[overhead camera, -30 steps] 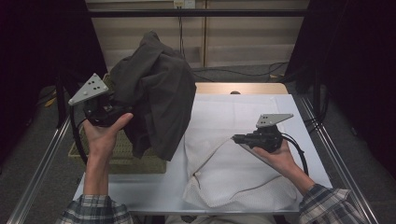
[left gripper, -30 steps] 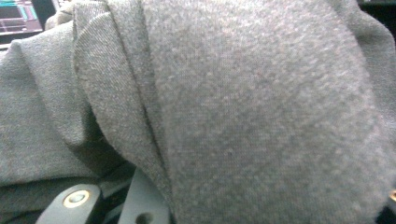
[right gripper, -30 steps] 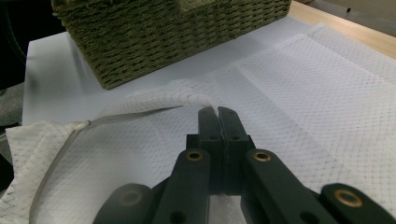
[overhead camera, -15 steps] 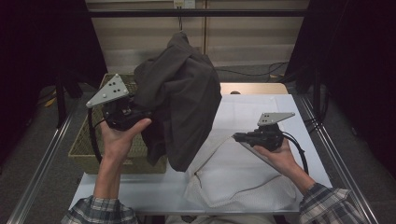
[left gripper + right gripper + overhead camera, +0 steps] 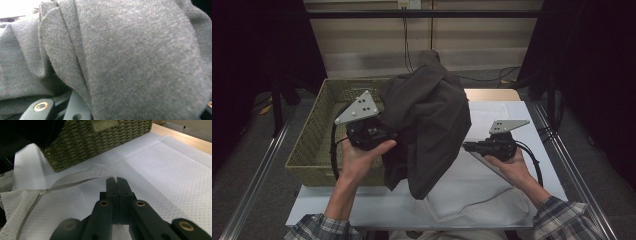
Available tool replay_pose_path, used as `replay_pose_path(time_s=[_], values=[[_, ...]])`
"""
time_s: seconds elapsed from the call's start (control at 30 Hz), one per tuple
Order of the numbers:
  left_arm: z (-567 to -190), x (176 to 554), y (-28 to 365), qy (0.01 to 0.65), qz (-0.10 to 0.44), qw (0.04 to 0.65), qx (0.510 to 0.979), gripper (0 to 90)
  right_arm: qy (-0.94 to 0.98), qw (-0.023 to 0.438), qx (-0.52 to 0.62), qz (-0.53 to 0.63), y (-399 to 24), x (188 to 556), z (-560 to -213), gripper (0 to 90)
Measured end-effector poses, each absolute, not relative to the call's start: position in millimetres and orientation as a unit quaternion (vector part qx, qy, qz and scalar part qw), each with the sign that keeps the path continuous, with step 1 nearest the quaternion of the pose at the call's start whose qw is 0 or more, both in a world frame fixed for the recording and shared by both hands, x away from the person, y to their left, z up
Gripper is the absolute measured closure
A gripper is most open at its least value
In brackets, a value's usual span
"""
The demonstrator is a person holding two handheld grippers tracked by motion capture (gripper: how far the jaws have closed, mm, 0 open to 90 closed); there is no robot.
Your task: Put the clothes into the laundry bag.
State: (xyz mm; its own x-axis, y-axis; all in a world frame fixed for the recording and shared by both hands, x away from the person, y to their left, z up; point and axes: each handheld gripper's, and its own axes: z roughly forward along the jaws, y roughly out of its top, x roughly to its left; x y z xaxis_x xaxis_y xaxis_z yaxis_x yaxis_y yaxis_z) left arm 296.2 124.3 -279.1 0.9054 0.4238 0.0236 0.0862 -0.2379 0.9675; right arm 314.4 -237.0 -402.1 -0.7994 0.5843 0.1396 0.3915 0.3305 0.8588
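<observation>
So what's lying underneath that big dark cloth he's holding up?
Under the dark cloth, held by the left gripper, lie a white mesh garment on the table and part of the wicker basket. The basket's right side and much of its inside are covered.

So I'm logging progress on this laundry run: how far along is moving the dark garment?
Done: the dark garment is lifted clear of the wicker basket, bunched in the left gripper. In hand: it hangs in the air over the basket's edge and the white cloth on the table. The right gripper, jaws shut with a fold of that cloth pinched between them, rests there. Left: setting the garment down, probably on the table.
</observation>
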Motion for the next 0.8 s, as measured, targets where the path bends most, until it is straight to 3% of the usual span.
replay_pose_path(time_s=[0.57, 0.8], values=[[-315, 284, 101, 0.148, 0.116, 0.534, 0.824, 66.6, 0.801, 0.103, 0.321, 0.494, -245, 319, -400, 90.0], [-352, 270, 75, 0.118, 0.084, 0.488, 0.861, 66.3, 0.799, 0.104, 0.33, 0.491, -251, 320, -400, 90.0]])
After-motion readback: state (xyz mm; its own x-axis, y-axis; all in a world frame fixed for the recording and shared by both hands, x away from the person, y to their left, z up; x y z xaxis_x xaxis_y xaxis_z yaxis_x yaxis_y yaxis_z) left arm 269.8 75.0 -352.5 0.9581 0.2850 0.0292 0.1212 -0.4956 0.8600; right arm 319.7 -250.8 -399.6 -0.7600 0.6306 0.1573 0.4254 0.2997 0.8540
